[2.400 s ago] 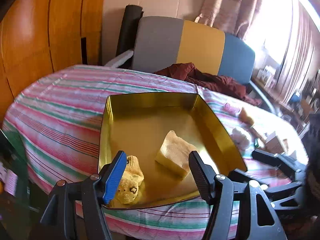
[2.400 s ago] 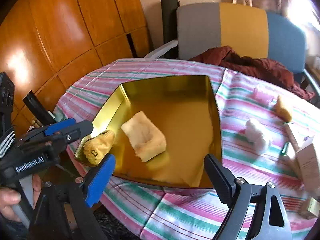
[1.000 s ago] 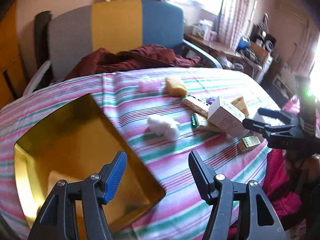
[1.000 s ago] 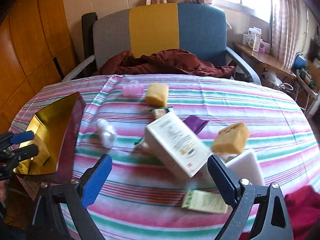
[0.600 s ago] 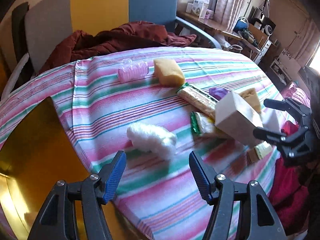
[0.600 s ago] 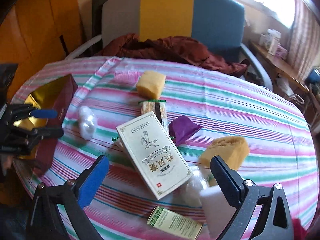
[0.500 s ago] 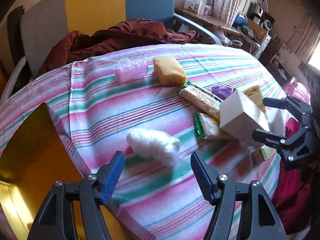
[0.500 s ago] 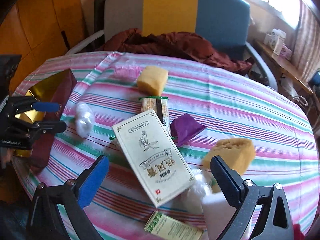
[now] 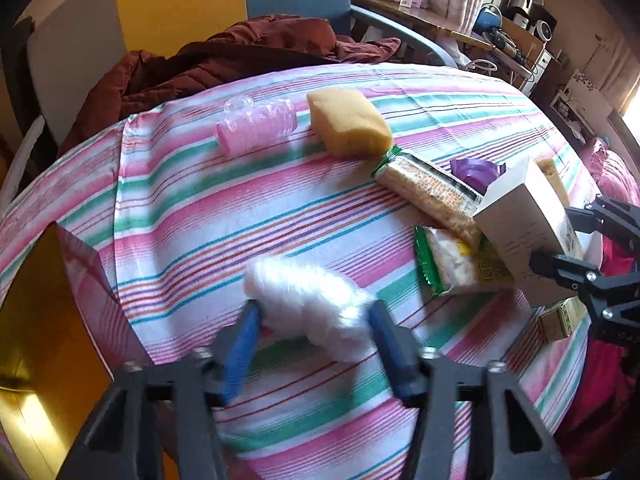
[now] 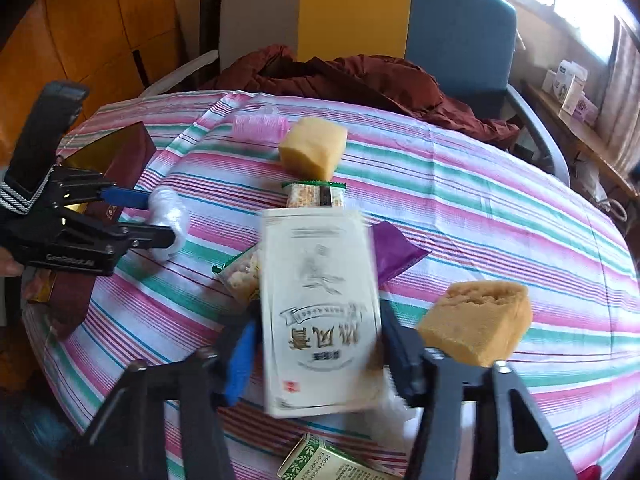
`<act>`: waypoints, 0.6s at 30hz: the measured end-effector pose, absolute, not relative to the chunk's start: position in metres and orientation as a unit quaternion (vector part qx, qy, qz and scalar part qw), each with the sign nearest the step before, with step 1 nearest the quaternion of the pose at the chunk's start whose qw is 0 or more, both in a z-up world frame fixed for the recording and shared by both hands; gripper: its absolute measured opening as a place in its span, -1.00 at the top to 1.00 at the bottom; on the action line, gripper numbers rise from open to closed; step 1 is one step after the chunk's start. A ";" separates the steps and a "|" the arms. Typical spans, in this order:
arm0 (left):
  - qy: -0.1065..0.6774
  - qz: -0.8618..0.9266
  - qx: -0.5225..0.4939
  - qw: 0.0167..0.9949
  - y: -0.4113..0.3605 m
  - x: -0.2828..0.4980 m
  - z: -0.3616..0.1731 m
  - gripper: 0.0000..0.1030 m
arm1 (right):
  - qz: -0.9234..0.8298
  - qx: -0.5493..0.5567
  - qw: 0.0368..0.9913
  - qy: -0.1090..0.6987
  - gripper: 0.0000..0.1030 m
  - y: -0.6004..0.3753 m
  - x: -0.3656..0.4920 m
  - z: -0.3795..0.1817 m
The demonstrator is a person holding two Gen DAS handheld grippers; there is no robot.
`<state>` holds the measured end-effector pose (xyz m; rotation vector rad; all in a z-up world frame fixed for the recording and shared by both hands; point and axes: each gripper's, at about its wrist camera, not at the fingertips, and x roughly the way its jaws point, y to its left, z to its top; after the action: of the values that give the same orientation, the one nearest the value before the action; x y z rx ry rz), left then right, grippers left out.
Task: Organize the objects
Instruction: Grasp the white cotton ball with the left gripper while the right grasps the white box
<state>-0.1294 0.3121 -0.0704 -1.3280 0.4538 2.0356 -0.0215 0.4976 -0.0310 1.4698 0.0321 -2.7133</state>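
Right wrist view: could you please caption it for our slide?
Right gripper closed on white carton; left gripper on fluffy white ball.

A lived-in home room: striped tablecloth [image 10: 460, 184], cushioned armchair [image 10: 452, 20] with a jacket [image 10: 340, 76], curtains [image 10: 624, 92], cluttered sideboard [image 9: 472, 32]

A fluffy white cotton wad [image 9: 308, 300] lies on the striped cloth beside the gold tin [image 9: 36, 320]. A cream printed box [image 10: 320, 304] is tilted, propped on snack packets [image 10: 240, 276].
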 end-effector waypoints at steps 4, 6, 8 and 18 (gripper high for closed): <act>0.186 0.778 -0.500 0.333 0.316 -0.125 -0.073 0.43 | -0.883 0.468 0.029 0.009 0.00 0.497 -0.019 -0.025; 0.178 0.777 -0.501 0.336 0.317 -0.125 -0.072 0.44 | -0.884 0.467 0.030 0.008 0.00 0.496 -0.019 -0.024; 0.172 0.784 -0.491 0.339 0.315 -0.122 -0.067 0.46 | -0.884 0.466 0.029 0.009 0.00 0.495 -0.019 -0.023; 0.119 0.808 -0.450 0.362 0.285 -0.092 -0.016 0.46 | -0.901 0.433 0.025 -0.005 0.00 0.493 -0.013 -0.002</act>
<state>-0.0916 0.2851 -0.0160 -1.1590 0.3062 2.0810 -0.0130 0.4930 -0.0018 1.3399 -0.0142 -2.7867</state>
